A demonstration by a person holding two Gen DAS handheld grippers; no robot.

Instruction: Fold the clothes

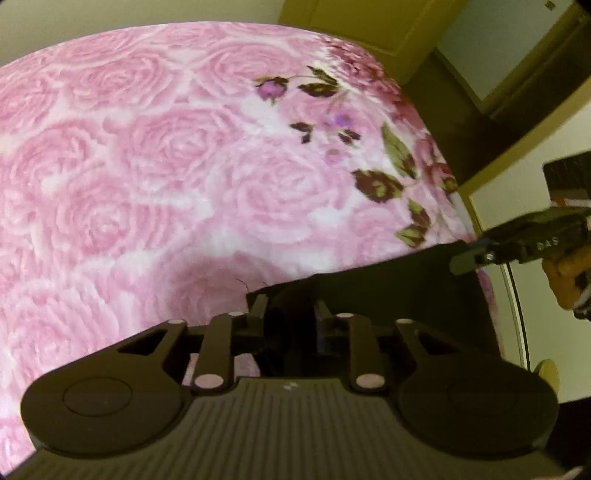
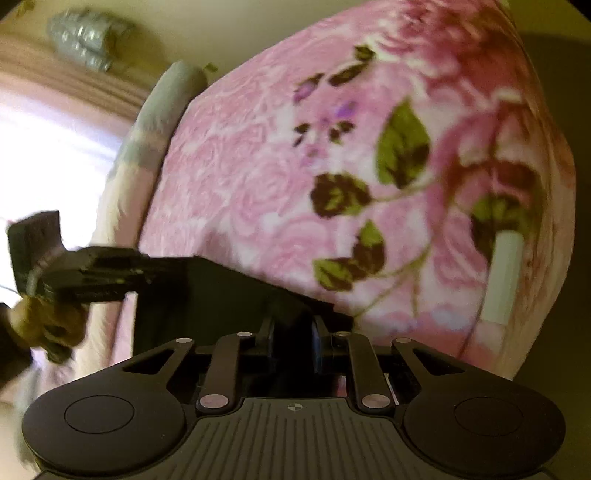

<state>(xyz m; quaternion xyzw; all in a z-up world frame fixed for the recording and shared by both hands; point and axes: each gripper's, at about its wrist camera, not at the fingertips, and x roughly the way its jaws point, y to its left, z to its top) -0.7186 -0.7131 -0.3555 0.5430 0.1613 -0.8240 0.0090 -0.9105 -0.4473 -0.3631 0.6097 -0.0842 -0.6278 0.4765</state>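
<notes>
Bed (image 1: 147, 166) fills most of both views, covered by a pink rose-pattern blanket (image 2: 258, 184) with darker leaf and flower print toward one edge. Blurred pillow (image 2: 162, 103) at the far end in the right wrist view, bright window (image 2: 48, 147) beyond it. Door (image 1: 351, 22) and wall behind the bed in the left wrist view.

Garment (image 1: 369, 295): black cloth, held up above the blanket and stretched between the two grippers. Its top edge runs as a straight taut line from one gripper to the other. Lower part hangs out of sight behind the gripper bodies.

Left gripper (image 1: 290, 314): fingers drawn close together, clamped on the cloth's edge; the fabric starts right at the fingertips and rises to the right. In the right wrist view this gripper (image 2: 147, 273) shows at left, blurred, its tip meeting the cloth's far corner, the person's hand (image 2: 48, 325) under it.

Right gripper (image 2: 291, 332): fingers likewise pinched shut on the cloth, which runs away from the tips up and to the left. Seen from the left wrist camera it (image 1: 469, 258) comes in from the right edge, tip on the cloth's upper right corner, hand (image 1: 569, 277) behind.

Small white strip (image 2: 504, 277) lies on the blanket near its edge, well apart from the cloth.
</notes>
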